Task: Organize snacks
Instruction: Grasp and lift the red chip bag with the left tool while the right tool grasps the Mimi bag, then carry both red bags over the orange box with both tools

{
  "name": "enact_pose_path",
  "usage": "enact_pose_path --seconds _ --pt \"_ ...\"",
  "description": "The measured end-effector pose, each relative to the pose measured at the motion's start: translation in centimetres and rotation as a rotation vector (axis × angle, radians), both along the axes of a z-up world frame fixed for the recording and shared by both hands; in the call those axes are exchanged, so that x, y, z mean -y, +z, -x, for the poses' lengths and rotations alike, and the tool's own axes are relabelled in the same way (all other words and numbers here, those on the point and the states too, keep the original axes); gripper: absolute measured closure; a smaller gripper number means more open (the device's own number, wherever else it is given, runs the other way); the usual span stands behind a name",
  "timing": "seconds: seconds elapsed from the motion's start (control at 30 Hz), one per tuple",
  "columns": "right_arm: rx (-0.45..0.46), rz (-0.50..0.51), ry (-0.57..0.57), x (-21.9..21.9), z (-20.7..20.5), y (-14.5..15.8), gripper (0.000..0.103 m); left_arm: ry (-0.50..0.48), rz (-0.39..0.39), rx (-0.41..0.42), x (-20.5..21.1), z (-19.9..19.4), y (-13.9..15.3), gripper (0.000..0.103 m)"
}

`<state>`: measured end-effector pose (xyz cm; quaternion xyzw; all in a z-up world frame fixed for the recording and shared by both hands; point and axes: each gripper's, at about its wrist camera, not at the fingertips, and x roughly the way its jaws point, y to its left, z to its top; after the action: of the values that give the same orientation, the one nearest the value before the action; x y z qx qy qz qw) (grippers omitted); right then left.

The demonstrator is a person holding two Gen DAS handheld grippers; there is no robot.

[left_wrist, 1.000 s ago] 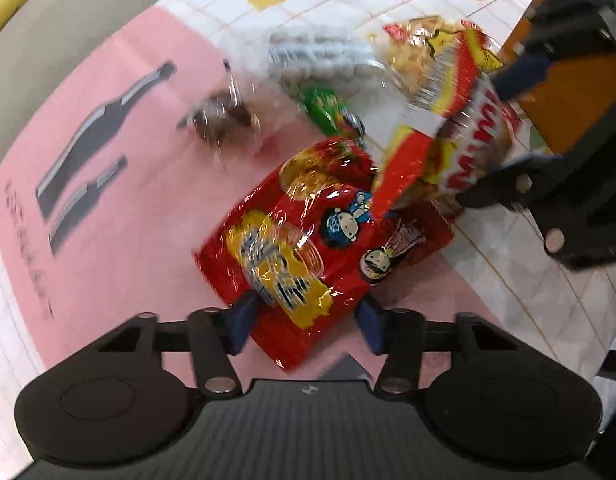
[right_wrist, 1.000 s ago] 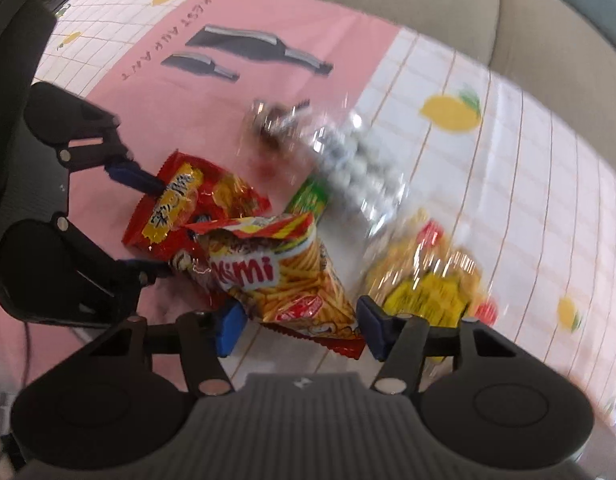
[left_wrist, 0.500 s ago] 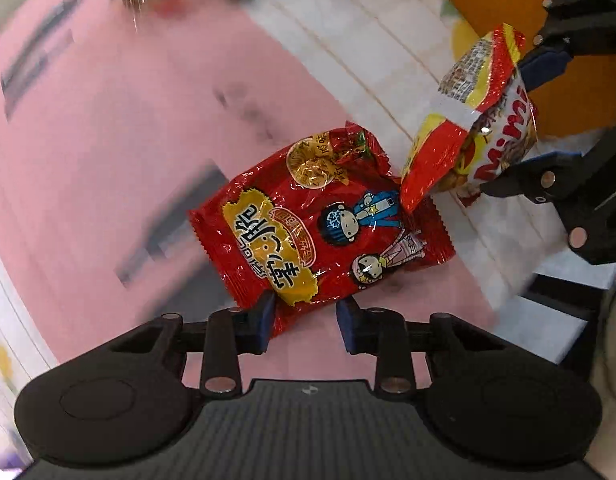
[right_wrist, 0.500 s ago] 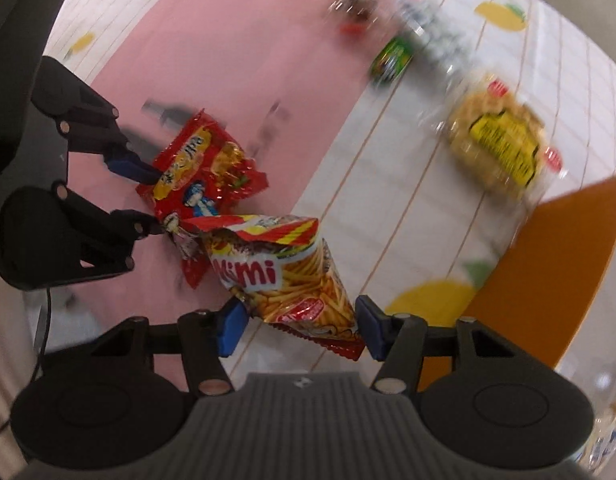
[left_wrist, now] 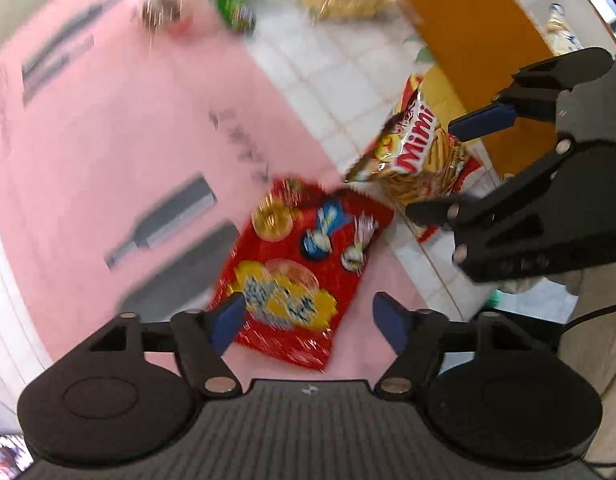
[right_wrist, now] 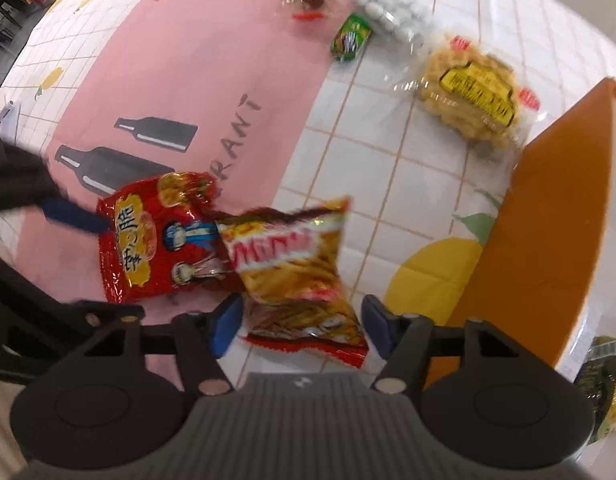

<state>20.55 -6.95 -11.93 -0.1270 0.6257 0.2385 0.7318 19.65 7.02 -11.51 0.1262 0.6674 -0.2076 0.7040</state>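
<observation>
Several loose snacks: green packet (right_wrist: 351, 37), yellow cracker bag (right_wrist: 474, 98) beside orange box (right_wrist: 548, 248).

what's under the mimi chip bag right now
The Mimi bag lies on the white tiled cloth, its left edge overlapping the red snack bag. Anything directly beneath it is covered.

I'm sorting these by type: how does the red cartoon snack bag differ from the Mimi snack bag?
The red cartoon bag is solid red with cartoon figures and a yellow label; the Mimi bag is mostly yellow-orange, picturing stick snacks. The red bag sits on the pink part of the tablecloth, the Mimi bag on white tiles, nearer the orange bin. Both are glossy sealed pouches between opening jaws.
</observation>
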Motion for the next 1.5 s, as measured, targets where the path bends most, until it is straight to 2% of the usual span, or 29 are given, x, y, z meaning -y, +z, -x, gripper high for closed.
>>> enact_pose_path --seconds 0.1,0.23,0.3,0.4,0.5,0.6,0.7,0.87,0.93,1.07,1.2,1.33,1.5 --pt "0.146 -0.003 0.012 0.1 1.5 0.6 0.022 -0.083 0.018 0.091 0.9 0.6 0.8 0.014" --pt "0.323 -0.005 0.041 0.0 3.8 0.6 0.021 -0.226 -0.008 0.205 2.1 2.6 0.3 0.014" --pt "0.407 0.002 0.053 0.0 5.1 0.4 0.021 -0.294 -0.024 0.240 2.6 3.8 -0.3 0.013" --pt "0.463 0.010 0.051 -0.2 6.4 -0.3 0.021 -0.325 -0.041 0.254 2.2 4.0 -1.3 0.013" --pt "0.447 0.059 0.064 -0.4 6.4 -1.0 0.026 -0.303 -0.030 0.225 1.8 3.5 -2.4 0.008" --pt "0.412 0.003 0.012 0.5 5.7 -1.3 0.033 -0.253 -0.005 0.207 1.3 3.0 -2.5 0.006" --pt "0.398 -0.052 -0.025 1.0 5.6 -1.2 0.034 -0.210 0.018 0.192 1.1 2.6 -2.3 0.002" --pt "0.388 -0.034 -0.024 0.5 5.9 -2.1 0.035 -0.211 -0.004 0.178 1.6 2.4 -3.6 0.000" --pt "0.384 -0.032 -0.026 0.5 5.8 -2.3 0.040 -0.215 -0.013 0.176 1.8 2.6 -4.2 0.000" --pt "0.378 -0.036 -0.033 0.6 5.8 -2.5 0.044 -0.179 -0.002 0.182 1.7 2.6 -4.2 0.000" --pt "0.376 -0.040 -0.032 0.7 5.7 -2.5 0.049 -0.111 0.006 0.193 1.3 2.6 -3.6 0.020" --pt "0.364 -0.063 -0.044 0.9 5.7 -2.2 0.053 -0.020 0.014 0.193 0.9 2.7 -3.2 0.030" --pt "0.371 -0.085 -0.055 1.1 6.0 -1.6 0.054 0.147 0.013 0.215 0.2 3.5 -2.8 0.033"
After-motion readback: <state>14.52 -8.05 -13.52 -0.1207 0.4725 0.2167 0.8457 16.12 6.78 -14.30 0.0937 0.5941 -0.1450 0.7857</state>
